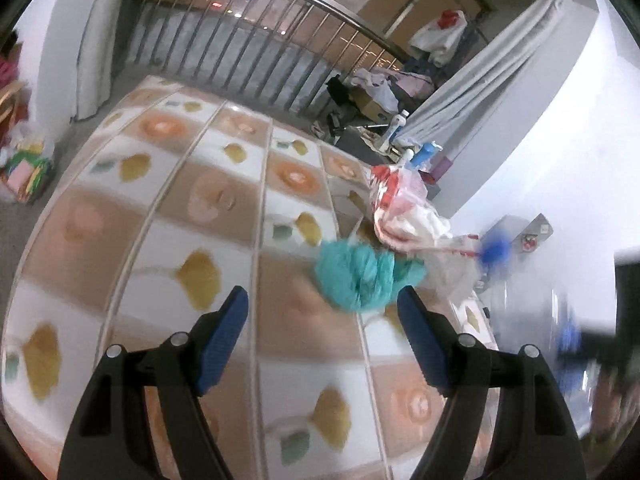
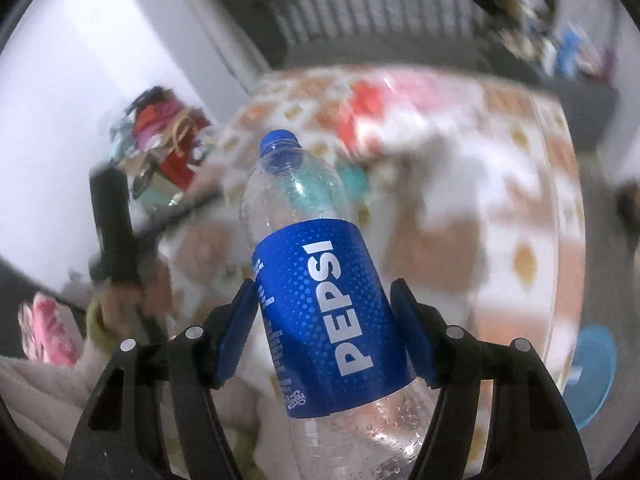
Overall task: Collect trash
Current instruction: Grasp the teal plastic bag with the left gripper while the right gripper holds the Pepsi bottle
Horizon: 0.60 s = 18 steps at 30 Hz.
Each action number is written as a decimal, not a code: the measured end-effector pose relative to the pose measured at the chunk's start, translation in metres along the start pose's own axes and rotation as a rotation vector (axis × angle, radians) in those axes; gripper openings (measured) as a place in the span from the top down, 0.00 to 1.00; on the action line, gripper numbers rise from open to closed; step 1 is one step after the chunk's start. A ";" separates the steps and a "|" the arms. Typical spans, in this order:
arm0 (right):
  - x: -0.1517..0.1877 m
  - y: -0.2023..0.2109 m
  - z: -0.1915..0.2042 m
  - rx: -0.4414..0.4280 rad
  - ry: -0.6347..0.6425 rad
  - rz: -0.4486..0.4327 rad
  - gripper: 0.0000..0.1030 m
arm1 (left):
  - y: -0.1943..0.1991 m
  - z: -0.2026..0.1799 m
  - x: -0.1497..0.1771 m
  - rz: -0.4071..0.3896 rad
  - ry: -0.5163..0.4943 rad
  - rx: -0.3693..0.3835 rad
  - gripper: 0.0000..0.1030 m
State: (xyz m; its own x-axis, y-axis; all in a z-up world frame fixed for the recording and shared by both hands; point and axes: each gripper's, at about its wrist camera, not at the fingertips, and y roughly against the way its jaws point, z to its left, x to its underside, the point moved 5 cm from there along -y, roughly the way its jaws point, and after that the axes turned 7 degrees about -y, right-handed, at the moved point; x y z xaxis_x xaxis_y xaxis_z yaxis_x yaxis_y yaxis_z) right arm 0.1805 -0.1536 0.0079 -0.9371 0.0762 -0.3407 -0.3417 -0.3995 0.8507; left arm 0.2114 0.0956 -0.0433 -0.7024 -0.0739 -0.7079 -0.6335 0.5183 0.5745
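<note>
Right claw [image 2: 324, 316] grips a clear plastic bottle [image 2: 320, 276] by its blue label, one blue pad pressed on each side, the blue cap pointing up and away from the claw. Water droplets cling to the inside of the bottle wall. Left claw [image 1: 322, 320] stands released, with nothing between its fingers [image 1: 224, 344].

Below and ahead of both claws spreads a mattress [image 1: 168, 216] covered in a quilted pattern of orange flowers and yellow shapes. Beyond its far edge, well apart from the left claw, runs a metal railing [image 1: 256, 36], and a grey curtain [image 1: 476, 92] hangs at the upper right beside a white wall [image 1: 560, 160].

On the mattress, ahead of the left claw and to the right, lies a white plastic bag with red print [image 1: 404, 208], crumpled and partly blurred. Just ahead of the left claw's right finger lies a teal crumpled bag [image 1: 364, 276], touching the white bag's near side. In the right wrist view the background is heavily smeared; a pile of mixed clutter [image 2: 164, 148] sits far to the left of the bottle.
</note>
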 end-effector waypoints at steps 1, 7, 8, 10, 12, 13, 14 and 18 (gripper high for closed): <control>0.010 -0.002 -0.006 -0.012 -0.035 0.009 0.38 | -0.008 -0.002 -0.008 0.007 -0.012 -0.009 0.29; 0.052 -0.024 -0.040 0.039 -0.205 0.019 0.38 | -0.079 -0.012 -0.042 0.122 -0.078 -0.055 0.42; 0.053 -0.026 -0.044 0.035 -0.239 0.008 0.38 | -0.090 -0.010 -0.043 0.143 -0.082 -0.075 0.42; 0.054 -0.029 -0.052 0.017 -0.307 -0.010 0.38 | -0.106 -0.005 -0.042 0.177 -0.077 -0.119 0.45; 0.056 -0.029 -0.061 -0.008 -0.371 -0.027 0.38 | -0.112 -0.002 -0.036 0.200 -0.055 -0.111 0.51; 0.055 -0.031 -0.064 -0.028 -0.397 -0.031 0.38 | -0.112 -0.001 -0.030 0.212 -0.038 -0.095 0.52; 0.055 -0.030 -0.068 -0.044 -0.416 -0.032 0.38 | -0.111 -0.002 -0.024 0.233 -0.025 -0.081 0.56; 0.050 -0.031 -0.082 -0.063 -0.464 -0.046 0.37 | -0.090 -0.019 0.005 0.316 -0.001 0.024 0.58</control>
State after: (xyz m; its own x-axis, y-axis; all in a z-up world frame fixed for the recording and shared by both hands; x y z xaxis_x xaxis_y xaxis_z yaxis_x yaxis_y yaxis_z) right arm 0.1503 -0.2124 -0.0687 -0.8588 0.4896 -0.1507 -0.3925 -0.4399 0.8077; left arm 0.2588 0.0323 -0.0904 -0.8630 0.0951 -0.4961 -0.3757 0.5357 0.7563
